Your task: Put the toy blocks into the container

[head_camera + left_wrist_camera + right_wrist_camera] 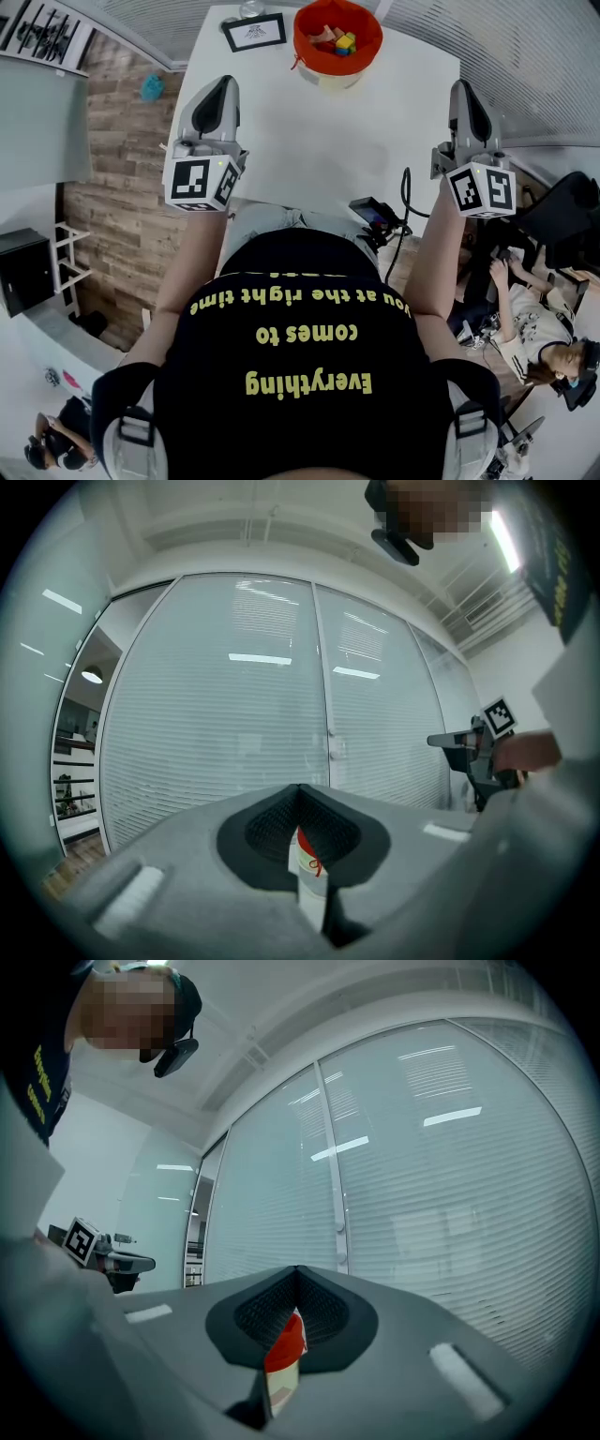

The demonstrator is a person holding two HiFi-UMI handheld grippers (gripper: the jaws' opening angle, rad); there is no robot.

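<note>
Left gripper [223, 89] and right gripper [461, 92] were both closed and empty. Toy blocks [337, 40] sat in the far orange container [302, 42], so keeping clear of it seemed wisest.

An office: glass partition walls [225, 714] with blinds [450, 1204], a white table [281, 141].

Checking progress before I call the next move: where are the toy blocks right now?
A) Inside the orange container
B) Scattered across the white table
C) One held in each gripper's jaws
A: the head view shows the coloured toy blocks lying together inside the orange container at the far side of the white table.
</note>
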